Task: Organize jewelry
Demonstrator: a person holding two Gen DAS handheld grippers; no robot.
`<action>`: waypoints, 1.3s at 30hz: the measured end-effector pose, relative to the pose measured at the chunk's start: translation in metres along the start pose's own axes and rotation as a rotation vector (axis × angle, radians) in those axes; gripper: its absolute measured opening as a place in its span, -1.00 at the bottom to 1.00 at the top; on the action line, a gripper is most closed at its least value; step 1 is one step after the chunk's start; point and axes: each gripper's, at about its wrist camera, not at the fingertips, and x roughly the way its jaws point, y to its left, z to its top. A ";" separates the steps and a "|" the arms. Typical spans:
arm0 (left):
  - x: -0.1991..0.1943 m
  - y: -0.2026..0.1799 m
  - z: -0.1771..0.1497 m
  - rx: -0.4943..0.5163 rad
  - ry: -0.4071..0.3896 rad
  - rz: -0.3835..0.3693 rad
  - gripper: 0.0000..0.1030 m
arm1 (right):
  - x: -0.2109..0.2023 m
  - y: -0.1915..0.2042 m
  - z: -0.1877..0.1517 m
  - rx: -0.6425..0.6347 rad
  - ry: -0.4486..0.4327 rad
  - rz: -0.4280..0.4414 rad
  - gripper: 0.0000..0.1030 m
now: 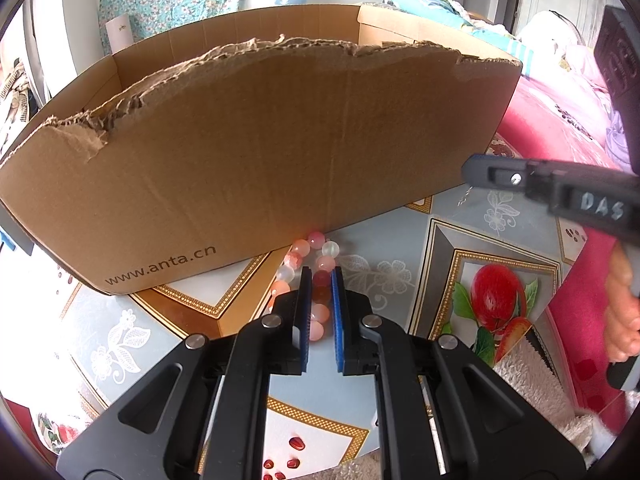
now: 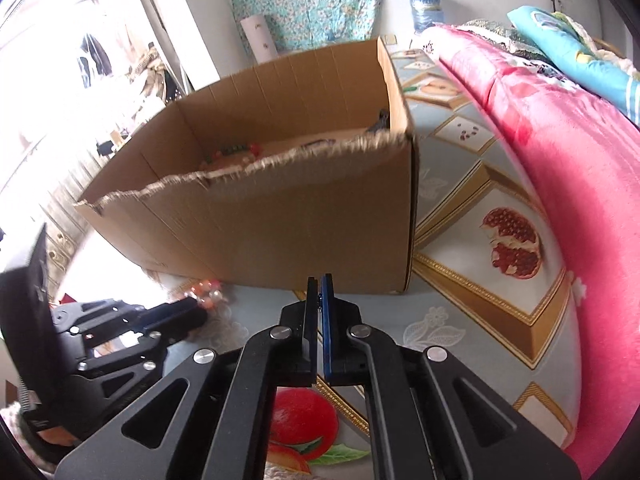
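Left gripper is clamped on a pink and white bead bracelet lying on the patterned worktop against the torn cardboard box, while the right gripper, clenched on a thin dark chain, hovers near the box's corner.

Pink, peach and milky-white beads on the bracelet; plain brown cardboard box; bench cloth grey-blue with gold-framed fruit pictures; hot-pink blanket at right; black fingers, blue-lined.
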 end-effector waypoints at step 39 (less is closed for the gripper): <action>-0.003 0.002 0.002 0.007 -0.001 -0.014 -0.84 | -0.024 0.007 0.005 -0.004 -0.043 0.036 -0.96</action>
